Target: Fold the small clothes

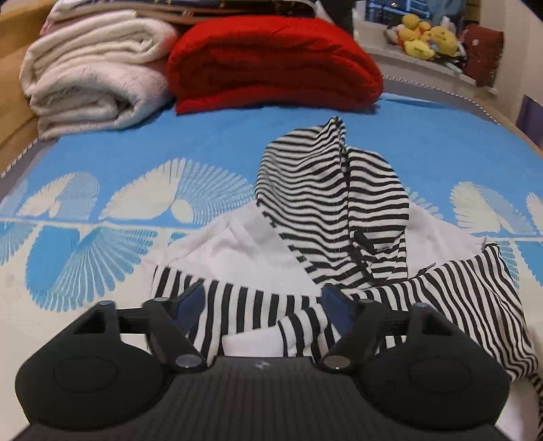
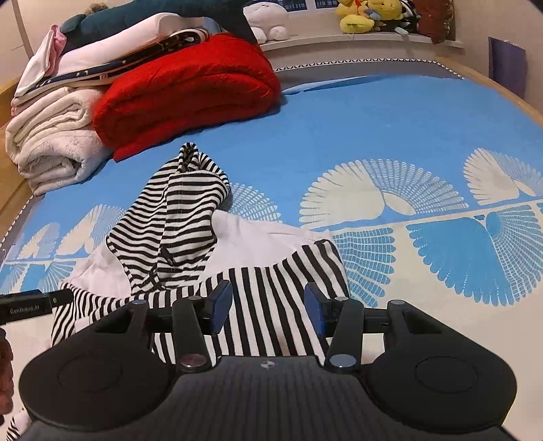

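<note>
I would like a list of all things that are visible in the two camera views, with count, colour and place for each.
striped garment: one, black and white stripes with a plain white body, crumpled on the bed in front of both grippers.
bed cover: one, blue with cream fan shapes, under everything.
red blanket: one, folded, far side of the bed.
cream blanket: one, folded, left of the red one.
folded linens: a few, white, pink and dark, stacked on the cream blanket.
plush toys: several, mostly yellow, on the shelf behind the bed.
left gripper: one, black with blue pads, open over the stripes.
right gripper: one, same colours, open, striped cloth between its fingers.
</note>
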The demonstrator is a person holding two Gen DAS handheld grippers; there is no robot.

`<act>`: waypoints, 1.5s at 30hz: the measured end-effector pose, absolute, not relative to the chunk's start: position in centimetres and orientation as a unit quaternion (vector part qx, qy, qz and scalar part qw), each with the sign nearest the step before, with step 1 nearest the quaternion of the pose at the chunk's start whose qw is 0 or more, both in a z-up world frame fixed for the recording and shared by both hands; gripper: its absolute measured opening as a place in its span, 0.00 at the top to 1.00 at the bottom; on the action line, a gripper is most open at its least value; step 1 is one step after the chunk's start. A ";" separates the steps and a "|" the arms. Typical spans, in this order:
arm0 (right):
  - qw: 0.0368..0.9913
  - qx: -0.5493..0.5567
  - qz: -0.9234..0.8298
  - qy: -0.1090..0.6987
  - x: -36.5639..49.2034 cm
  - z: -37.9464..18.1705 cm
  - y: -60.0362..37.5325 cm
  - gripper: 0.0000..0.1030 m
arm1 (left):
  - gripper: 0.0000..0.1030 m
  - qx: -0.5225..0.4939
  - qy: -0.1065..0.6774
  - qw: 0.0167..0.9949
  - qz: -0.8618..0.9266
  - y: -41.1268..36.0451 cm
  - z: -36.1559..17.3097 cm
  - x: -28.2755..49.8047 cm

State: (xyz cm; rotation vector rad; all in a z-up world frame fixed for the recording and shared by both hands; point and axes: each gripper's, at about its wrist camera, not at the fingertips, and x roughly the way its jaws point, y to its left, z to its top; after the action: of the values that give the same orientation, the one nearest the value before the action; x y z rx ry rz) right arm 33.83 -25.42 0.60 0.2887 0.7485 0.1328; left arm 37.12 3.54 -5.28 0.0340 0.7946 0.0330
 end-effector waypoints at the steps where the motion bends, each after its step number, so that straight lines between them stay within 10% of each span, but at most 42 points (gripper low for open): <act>1: 0.918 0.144 0.065 0.363 33.9 0.8 -25.5 0.52 | 0.42 0.016 0.386 0.922 0.013 3.6 -5.3 37.1; 4: 0.919 0.153 0.067 0.358 34.0 1.2 -25.8 0.53 | 0.80 -0.042 0.401 0.915 -0.011 4.8 -5.2 37.9; 6: 0.918 0.159 0.067 0.357 34.1 1.4 -25.9 0.54 | 0.85 -0.101 0.404 0.909 -0.024 6.0 -5.1 39.0; 11: 0.913 0.181 0.067 0.358 34.5 2.0 -26.1 0.78 | 0.86 -0.112 0.392 0.913 -0.032 5.8 -4.6 43.7; 17: 0.907 0.195 0.089 0.364 35.0 2.6 -26.3 0.77 | 0.86 -0.110 0.379 0.919 0.000 5.5 -5.1 51.3; 22: 0.902 0.198 0.094 0.371 35.3 2.4 -27.0 0.77 | 0.56 -0.099 0.389 0.915 0.042 5.2 -7.5 58.5; 29: 0.897 0.197 0.086 0.386 35.7 1.8 -28.0 0.77 | 0.49 -0.095 0.421 0.898 0.080 5.3 -11.4 64.9; 30: 0.896 0.198 0.085 0.388 35.8 1.6 -28.0 0.77 | 0.49 -0.089 0.426 0.897 0.075 5.2 -11.9 65.4; 33: 0.893 0.193 0.088 0.397 36.0 1.3 -28.0 0.77 | 0.99 -0.063 0.428 0.899 0.066 4.9 -12.1 65.5; 45: 0.897 0.200 0.086 0.384 35.8 2.3 -27.9 0.77 | 0.99 0.143 0.239 0.951 -0.132 0.8 -1.5 45.9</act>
State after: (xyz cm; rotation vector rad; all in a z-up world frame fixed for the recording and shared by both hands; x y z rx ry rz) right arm 35.84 -27.90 2.34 0.4139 0.7944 0.1791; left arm 45.94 0.82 -1.45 0.2907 0.4858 -0.2684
